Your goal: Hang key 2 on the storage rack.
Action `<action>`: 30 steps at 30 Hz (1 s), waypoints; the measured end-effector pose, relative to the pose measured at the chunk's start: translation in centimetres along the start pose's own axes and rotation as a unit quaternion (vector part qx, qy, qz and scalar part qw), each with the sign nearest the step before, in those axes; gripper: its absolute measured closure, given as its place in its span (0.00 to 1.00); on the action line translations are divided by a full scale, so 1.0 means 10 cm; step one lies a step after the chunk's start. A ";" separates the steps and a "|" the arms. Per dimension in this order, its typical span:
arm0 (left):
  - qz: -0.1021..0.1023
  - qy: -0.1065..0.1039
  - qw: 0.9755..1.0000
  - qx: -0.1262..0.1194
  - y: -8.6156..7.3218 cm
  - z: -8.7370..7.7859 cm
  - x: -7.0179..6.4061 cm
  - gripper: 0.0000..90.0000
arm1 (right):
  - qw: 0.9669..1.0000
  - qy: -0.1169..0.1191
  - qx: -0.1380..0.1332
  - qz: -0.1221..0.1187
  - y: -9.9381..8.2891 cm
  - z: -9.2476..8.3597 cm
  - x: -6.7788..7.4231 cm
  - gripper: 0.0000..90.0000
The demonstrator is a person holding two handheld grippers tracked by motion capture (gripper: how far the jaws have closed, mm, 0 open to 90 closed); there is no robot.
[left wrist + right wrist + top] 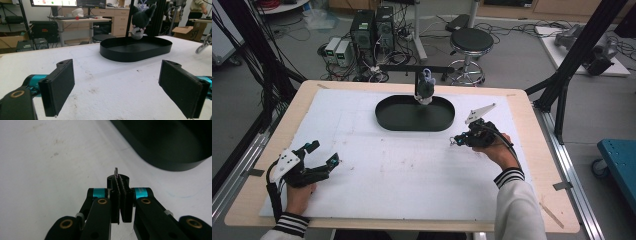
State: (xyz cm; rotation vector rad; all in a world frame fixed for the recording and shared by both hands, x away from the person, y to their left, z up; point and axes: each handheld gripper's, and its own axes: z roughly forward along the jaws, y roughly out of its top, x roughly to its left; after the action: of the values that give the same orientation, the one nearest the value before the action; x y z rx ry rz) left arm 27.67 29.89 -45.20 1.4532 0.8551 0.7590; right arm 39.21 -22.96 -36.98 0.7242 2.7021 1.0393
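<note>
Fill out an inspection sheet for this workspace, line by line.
Surface: white mat on a wooden table, lightly stained.
Job's things: black oval tray; a thin small piece, too small to identify, sticks up between the right gripper's pads.
Clutter: dark plush toy hanging head down over the tray's far rim.
Grippers: left gripper open, nothing between its jaws; right gripper shut on the thin piece, beside the tray.
Cables: tangled on the floor by the computer towers.
Surroundings: stool, blue cart.
</note>
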 end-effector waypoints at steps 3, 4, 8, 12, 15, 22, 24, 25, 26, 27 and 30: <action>0.001 -0.001 1.000 0.001 0.00 0.00 0.00 0.15 | 1.000 -0.003 -0.018 0.008 0.04 -0.05 0.00 0.99; 0.000 0.000 1.000 0.000 0.00 0.00 0.00 0.15 | 0.999 -0.007 -0.032 0.010 0.05 -0.08 0.00 0.99; 0.000 0.000 1.000 0.000 0.00 0.00 0.00 0.15 | 0.998 -0.014 -0.061 0.026 0.09 -0.18 -0.01 0.99; -0.002 0.000 1.000 0.001 0.00 0.00 0.00 0.15 | 0.996 -0.022 -0.087 0.027 0.18 -0.30 -0.01 0.99; -0.001 0.000 1.000 0.000 0.00 0.00 0.00 0.15 | 0.993 -0.024 -0.109 0.029 0.23 -0.36 -0.02 0.99; -0.002 0.000 1.000 0.000 0.00 0.00 0.00 0.15 | 0.992 -0.030 -0.123 0.028 0.38 -0.48 -0.04 0.99; -0.001 0.000 1.000 0.001 0.00 0.00 0.01 0.15 | 0.991 -0.035 -0.128 0.029 0.44 -0.52 -0.05 0.99; -0.001 0.000 1.000 0.001 0.00 0.00 0.01 0.15 | 0.990 -0.034 -0.132 0.029 0.47 -0.54 -0.06 0.99; -0.001 0.000 1.000 0.001 0.00 0.00 0.01 0.15 | 0.989 -0.035 -0.140 0.027 0.55 -0.59 -0.08 0.99; -0.001 0.000 1.000 0.001 0.00 0.00 0.01 0.15 | 0.989 -0.035 -0.141 0.025 0.57 -0.60 -0.09 0.99; 0.000 -0.001 1.000 0.001 0.00 0.00 0.00 0.15 | 0.988 -0.038 -0.145 0.022 0.64 -0.64 -0.11 0.99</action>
State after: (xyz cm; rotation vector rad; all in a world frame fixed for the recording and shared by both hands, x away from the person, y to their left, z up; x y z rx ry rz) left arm 27.67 29.95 -45.19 1.4554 0.8552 0.7562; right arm 40.58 -23.16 -28.02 0.7535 2.4094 1.3481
